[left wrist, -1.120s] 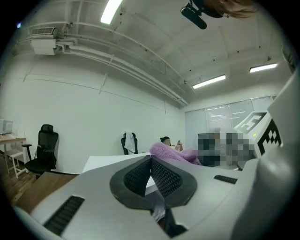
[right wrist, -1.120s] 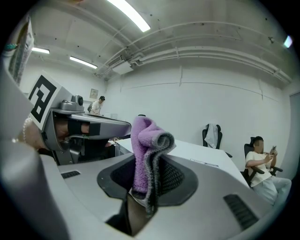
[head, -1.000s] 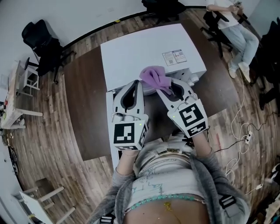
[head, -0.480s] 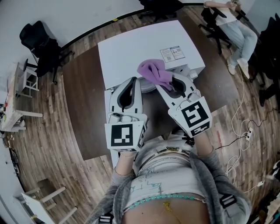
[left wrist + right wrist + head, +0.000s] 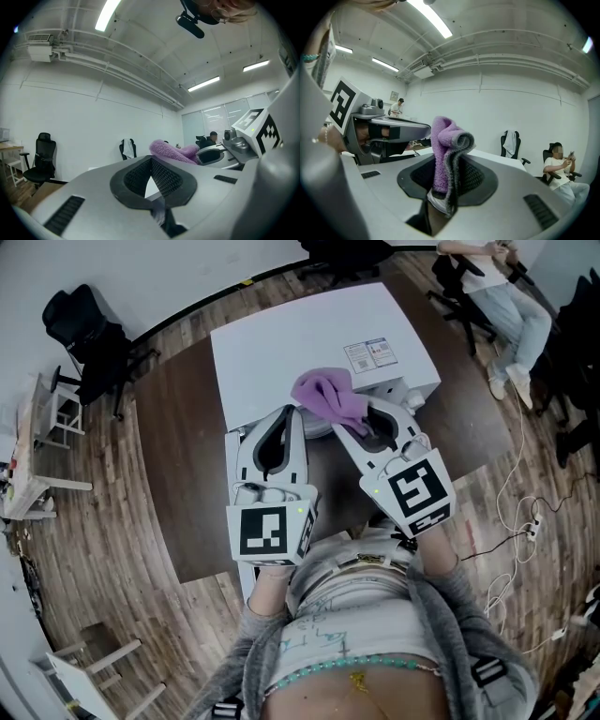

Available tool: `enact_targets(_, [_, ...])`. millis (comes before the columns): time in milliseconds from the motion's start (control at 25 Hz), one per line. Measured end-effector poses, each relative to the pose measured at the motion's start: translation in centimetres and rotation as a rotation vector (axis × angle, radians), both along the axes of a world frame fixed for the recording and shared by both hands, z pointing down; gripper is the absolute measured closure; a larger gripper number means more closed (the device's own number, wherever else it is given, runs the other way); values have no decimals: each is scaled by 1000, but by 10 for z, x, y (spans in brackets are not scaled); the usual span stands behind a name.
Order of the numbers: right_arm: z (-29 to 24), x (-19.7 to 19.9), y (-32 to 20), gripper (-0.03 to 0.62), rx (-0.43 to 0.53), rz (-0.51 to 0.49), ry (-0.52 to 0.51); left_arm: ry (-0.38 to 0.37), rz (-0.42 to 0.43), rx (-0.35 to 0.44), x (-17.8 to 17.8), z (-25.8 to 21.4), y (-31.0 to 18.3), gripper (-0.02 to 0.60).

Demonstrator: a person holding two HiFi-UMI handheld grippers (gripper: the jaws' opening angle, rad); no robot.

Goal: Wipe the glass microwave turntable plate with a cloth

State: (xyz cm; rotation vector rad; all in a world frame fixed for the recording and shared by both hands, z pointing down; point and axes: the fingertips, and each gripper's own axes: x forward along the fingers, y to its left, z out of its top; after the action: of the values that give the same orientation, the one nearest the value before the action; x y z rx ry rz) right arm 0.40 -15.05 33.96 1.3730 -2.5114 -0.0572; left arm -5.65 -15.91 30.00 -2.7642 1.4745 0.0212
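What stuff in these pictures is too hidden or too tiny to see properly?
- Glass plate: in the head view I cannot pick it out; the purple cloth and the left gripper cover that spot.
- Label on the white box: head view, print too small to read.
- Left gripper view: too dark between its shut jaws to tell whether anything thin is pinched.

Seen from above, the person wears a white T-shirt [image 5: 342, 620] with faint line drawings, an open grey knit cardigan [image 5: 469, 615] with long sleeves, and a string of turquoise beads [image 5: 375, 669] at the waist. The left claw [image 5: 292, 418] and right claw [image 5: 349, 427] are pale grey shells with black mesh-textured pads. Each carries a white cube with black square markers.
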Motion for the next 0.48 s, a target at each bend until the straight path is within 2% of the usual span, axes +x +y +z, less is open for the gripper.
enact_targets(480, [2, 2, 0, 474, -3, -9, 2, -13, -11, -11, 3, 5, 1, 571])
